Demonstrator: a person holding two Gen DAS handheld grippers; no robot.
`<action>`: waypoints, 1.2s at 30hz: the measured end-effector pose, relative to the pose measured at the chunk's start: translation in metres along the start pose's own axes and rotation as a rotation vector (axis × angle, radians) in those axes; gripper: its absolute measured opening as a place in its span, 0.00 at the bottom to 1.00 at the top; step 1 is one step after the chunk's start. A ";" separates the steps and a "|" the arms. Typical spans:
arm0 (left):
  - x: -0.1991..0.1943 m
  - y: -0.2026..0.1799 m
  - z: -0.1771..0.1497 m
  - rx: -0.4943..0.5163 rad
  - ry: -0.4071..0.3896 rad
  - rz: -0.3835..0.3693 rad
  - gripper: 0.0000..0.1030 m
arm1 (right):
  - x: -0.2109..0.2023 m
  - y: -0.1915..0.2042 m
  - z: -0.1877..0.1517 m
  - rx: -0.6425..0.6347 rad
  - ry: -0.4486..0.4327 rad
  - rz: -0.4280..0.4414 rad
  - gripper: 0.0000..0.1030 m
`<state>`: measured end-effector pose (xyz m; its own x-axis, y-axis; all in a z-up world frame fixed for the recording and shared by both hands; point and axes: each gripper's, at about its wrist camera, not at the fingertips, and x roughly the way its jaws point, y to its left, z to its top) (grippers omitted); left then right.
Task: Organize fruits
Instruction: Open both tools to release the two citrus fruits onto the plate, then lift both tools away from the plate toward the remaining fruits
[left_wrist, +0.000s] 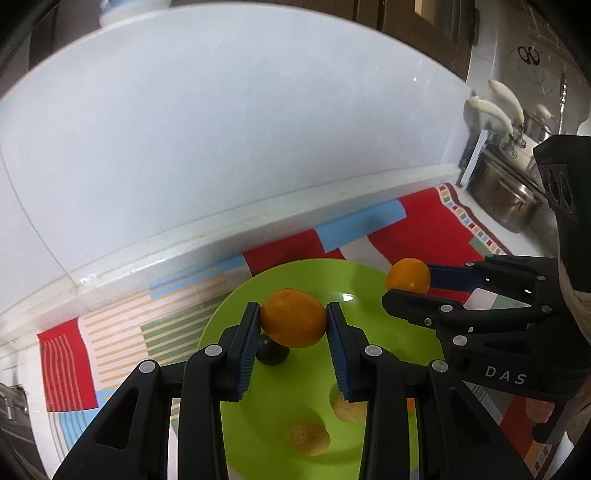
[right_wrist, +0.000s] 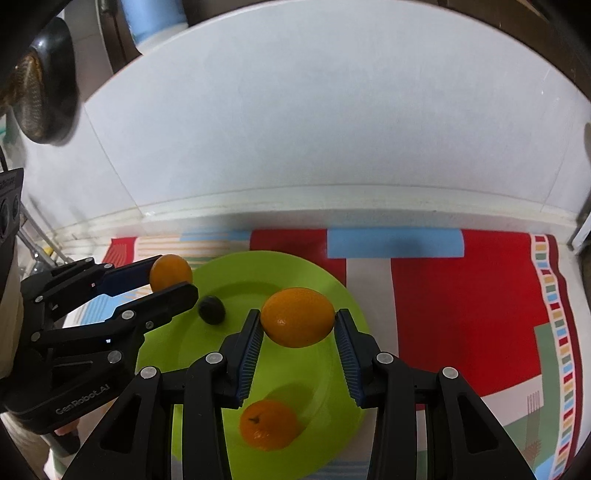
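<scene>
Both grippers hang over the green plate (right_wrist: 343, 295), and each should come down gently and let go only once its fruit touches the plate, since round fruit rolls.

Nearest on the plate lie a stemmed orange (right_wrist: 267, 424) and two pale brown fruits (left_wrist: 309, 437). Above the plate's middle, the left gripper (left_wrist: 293, 325) is clamped on a smooth oval orange (left_wrist: 293, 317), and the right gripper (right_wrist: 298, 325) grips another one (right_wrist: 297, 317) the same way. A small dark fruit (right_wrist: 211, 309) sits on the plate's far part. Beyond the plate, the striped cloth (right_wrist: 461, 295) reaches the white wall (right_wrist: 314, 129).
</scene>
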<state>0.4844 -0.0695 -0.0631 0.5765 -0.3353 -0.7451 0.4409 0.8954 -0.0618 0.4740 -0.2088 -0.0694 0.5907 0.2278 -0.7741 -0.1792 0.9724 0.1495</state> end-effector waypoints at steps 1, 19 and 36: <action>0.004 0.000 0.000 -0.001 0.007 -0.002 0.35 | 0.003 -0.001 0.000 0.000 0.005 0.000 0.40; 0.017 0.001 0.001 0.014 0.019 -0.001 0.43 | 0.023 -0.006 0.000 0.018 0.045 0.020 0.40; -0.065 -0.010 -0.003 0.014 -0.107 0.089 0.46 | -0.049 0.018 -0.006 -0.021 -0.096 -0.028 0.40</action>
<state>0.4401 -0.0556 -0.0158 0.6835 -0.2850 -0.6721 0.3943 0.9189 0.0113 0.4375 -0.2031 -0.0328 0.6680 0.2056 -0.7152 -0.1776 0.9773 0.1152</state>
